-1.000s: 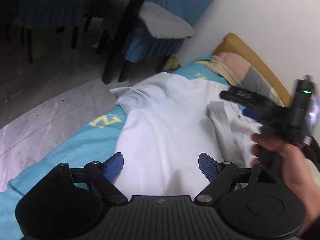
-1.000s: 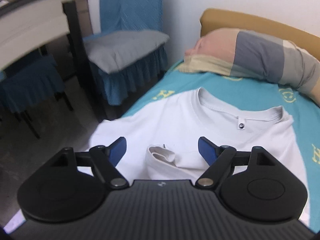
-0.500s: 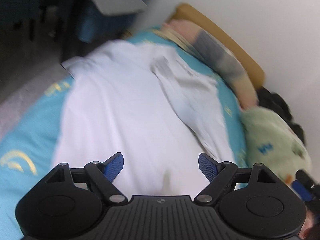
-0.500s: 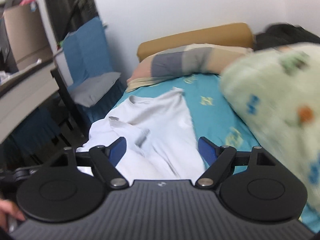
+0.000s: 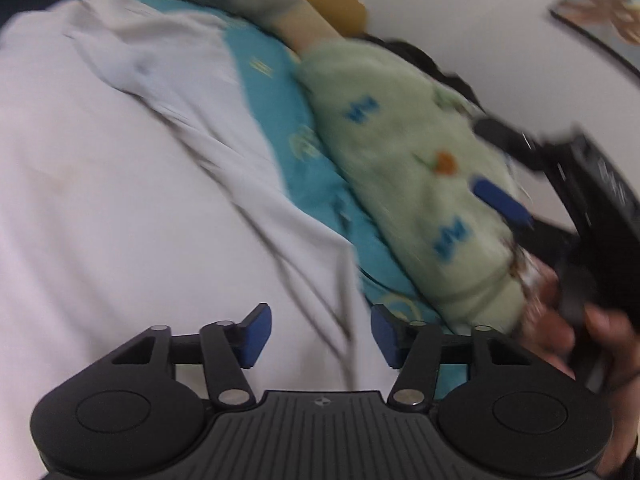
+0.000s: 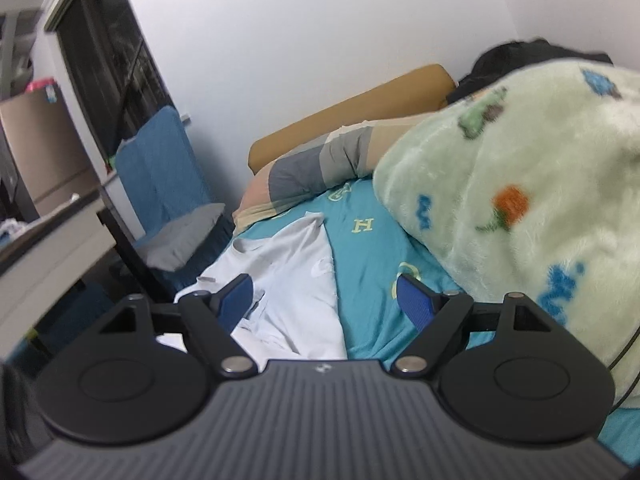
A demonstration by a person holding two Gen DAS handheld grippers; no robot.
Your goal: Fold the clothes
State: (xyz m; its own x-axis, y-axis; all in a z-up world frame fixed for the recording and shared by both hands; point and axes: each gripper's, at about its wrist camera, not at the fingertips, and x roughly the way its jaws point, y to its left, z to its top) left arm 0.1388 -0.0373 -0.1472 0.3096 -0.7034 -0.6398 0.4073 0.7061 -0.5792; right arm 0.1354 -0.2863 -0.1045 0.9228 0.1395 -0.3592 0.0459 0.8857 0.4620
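shirt: white, spread on bed, one side folded in. left gripper: fingers apart, empty, over its right edge. right gripper: apart, empty. step: between folds. next: pinch that edge.

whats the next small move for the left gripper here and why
Probably lower the left gripper onto the white t-shirt's right edge just ahead of it and close. Its jaws are open and empty, and that edge lies loose on the teal sheet between them. The right gripper is open too, over the same edge, so no fold has been started. The left view is blurred.
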